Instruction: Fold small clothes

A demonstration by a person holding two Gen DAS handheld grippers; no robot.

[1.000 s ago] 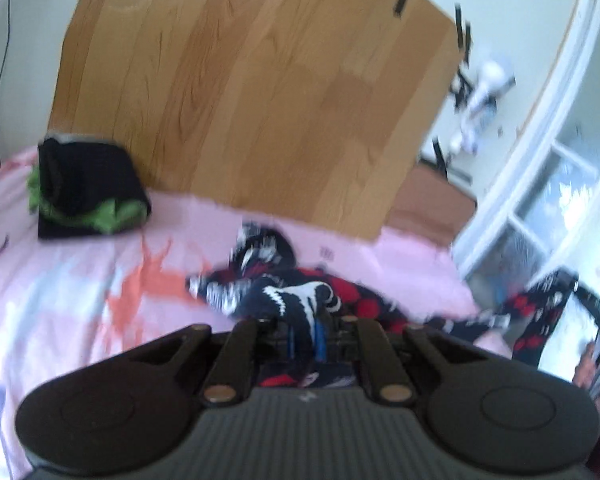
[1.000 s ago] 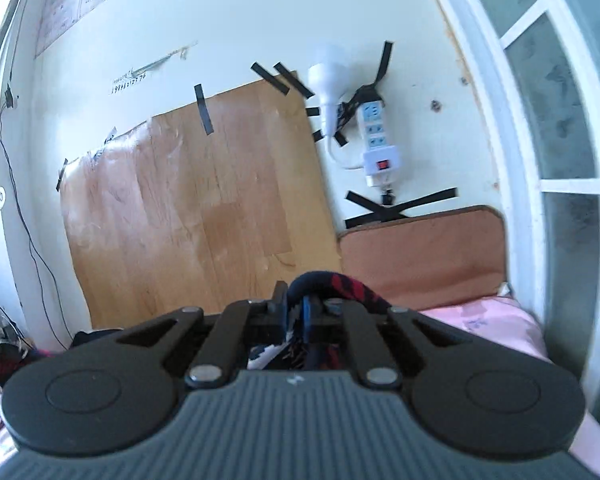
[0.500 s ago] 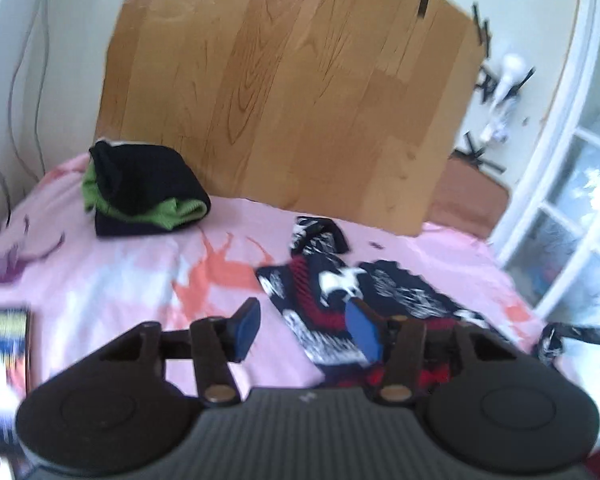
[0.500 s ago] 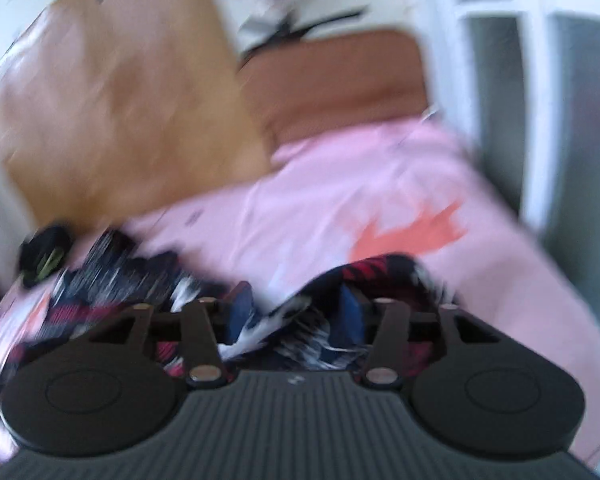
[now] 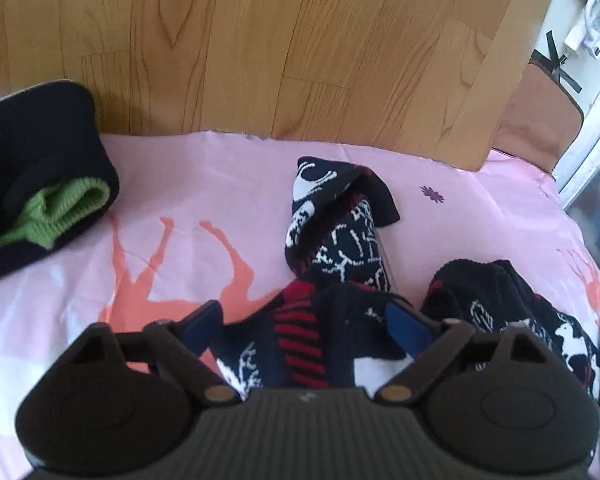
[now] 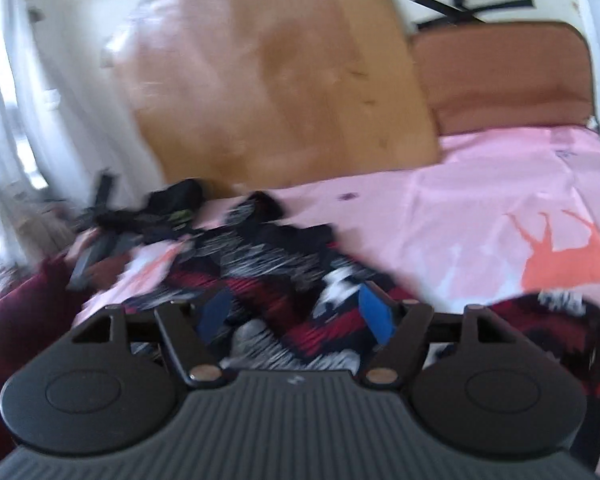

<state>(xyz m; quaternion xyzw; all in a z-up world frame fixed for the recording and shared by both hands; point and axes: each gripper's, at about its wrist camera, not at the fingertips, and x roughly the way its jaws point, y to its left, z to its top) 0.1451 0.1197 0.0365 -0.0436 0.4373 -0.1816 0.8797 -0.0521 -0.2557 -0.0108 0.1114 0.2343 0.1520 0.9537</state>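
Note:
A dark knitted garment (image 5: 340, 256) with white figures and red stripes lies crumpled on the pink sheet (image 5: 220, 184), one sleeve stretched toward the wooden board. My left gripper (image 5: 306, 324) hovers low over its near part, jaws opening wide, blue pads apart with cloth beneath them but not pinched. The right wrist view is blurred: the same garment (image 6: 284, 272) spreads across the bed, and my right gripper (image 6: 296, 312) is also opening above it, pads clear of the fabric.
A folded black and green knit (image 5: 48, 184) sits at the back left of the bed. A wooden board (image 5: 284, 48) leans on the wall behind, with a brown headboard (image 6: 500, 80) beside it. A window frame (image 5: 588, 152) borders the right.
Both grippers were shut on the patterned garment and lifted; they have come down toward the bed and let go, jaws spreading. The garment now lies on the sheet.

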